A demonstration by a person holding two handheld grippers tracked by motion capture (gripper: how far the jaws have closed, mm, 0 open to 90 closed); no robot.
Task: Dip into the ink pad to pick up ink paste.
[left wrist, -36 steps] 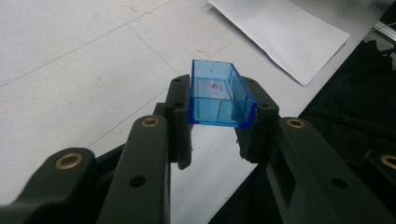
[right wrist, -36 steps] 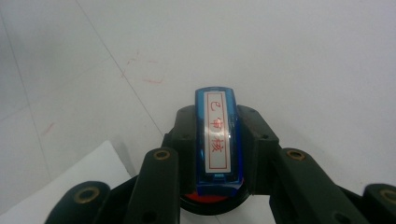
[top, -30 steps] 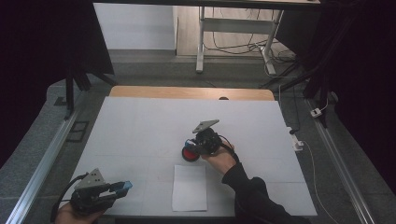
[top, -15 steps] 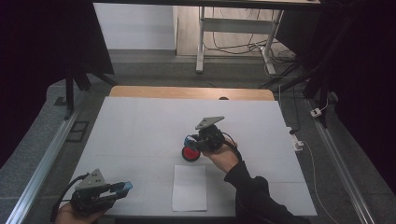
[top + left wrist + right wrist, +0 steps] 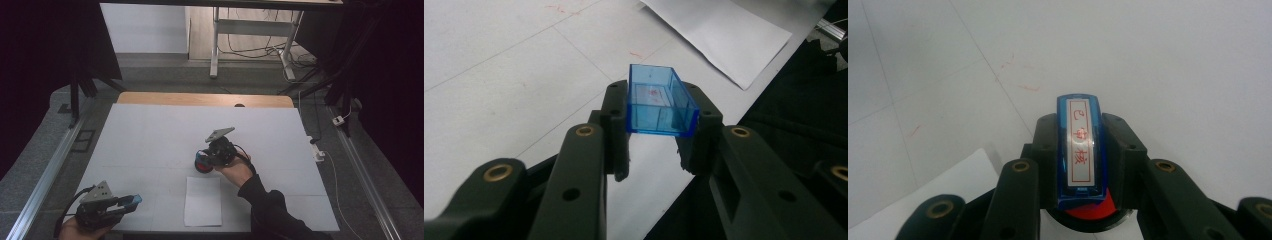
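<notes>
Gripping the blue stamp (image 5: 1080, 150), right gripper (image 5: 206, 159) hovered clamped just beyond the paper sheet (image 5: 203, 200), likely readying a press; left gripper (image 5: 131, 201) clamped its clear blue cap (image 5: 659, 102) aside.

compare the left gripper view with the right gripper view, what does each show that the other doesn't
Left gripper view: the left gripper shut on a clear blue cap, open end facing the camera, and a dark sleeve at the right.
Right gripper view: the right gripper shut on a blue stamp with a white label of red characters, red at its base.
Both: the white table with faint red marks, and the paper sheet.
</notes>
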